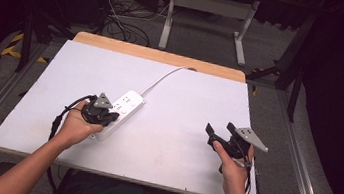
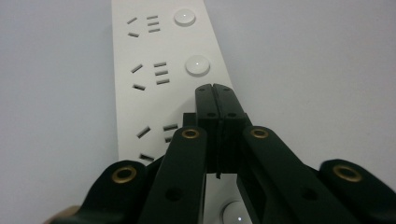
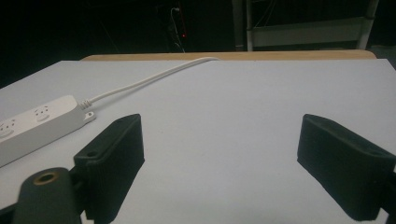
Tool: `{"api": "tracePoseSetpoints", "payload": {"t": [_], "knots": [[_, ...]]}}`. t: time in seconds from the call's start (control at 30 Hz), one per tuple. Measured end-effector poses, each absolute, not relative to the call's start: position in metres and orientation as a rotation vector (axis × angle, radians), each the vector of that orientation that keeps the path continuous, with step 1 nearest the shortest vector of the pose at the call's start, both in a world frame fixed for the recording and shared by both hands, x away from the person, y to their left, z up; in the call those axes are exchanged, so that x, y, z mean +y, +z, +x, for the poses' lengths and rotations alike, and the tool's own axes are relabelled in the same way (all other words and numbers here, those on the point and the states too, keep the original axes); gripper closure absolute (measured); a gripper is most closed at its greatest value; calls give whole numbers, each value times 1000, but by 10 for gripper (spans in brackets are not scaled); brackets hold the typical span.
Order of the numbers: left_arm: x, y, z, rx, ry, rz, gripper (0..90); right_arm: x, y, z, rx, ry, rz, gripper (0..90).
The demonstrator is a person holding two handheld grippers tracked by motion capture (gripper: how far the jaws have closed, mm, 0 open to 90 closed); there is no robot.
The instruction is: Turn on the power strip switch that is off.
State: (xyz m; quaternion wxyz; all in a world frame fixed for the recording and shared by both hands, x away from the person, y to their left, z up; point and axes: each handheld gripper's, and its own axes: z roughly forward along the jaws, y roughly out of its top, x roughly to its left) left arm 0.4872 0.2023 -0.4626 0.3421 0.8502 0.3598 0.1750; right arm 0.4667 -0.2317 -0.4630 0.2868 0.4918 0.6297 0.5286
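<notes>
High view: the power strip (image 1: 119, 110) lies at 9 o'clock on the worktop (image 1: 181, 128), under the left tongs (image 1: 107, 115).

Left gripper view: pressed together, they should push one button (image 2: 197, 65) squarely.

Right gripper view: the right tongs (image 3: 219, 154) stand spread, holding nothing.

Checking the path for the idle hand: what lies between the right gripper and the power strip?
Bare white table. The high view shows nothing between the right gripper and the power strip.

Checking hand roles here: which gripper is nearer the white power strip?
Left. The left gripper hangs shut right over the power strip; the right gripper waits open, well off to its side.
</notes>
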Motion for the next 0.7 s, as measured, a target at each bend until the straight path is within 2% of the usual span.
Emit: {"api": "tracePoseSetpoints", "payload": {"t": [0.2, 0.7], "knots": [[195, -462, 483, 904, 528, 2237, 900, -231, -464, 468, 1689, 1406, 1310, 152], [197, -461, 485, 948, 508, 2210, 900, -231, -464, 468, 1688, 1408, 1313, 151]]}}
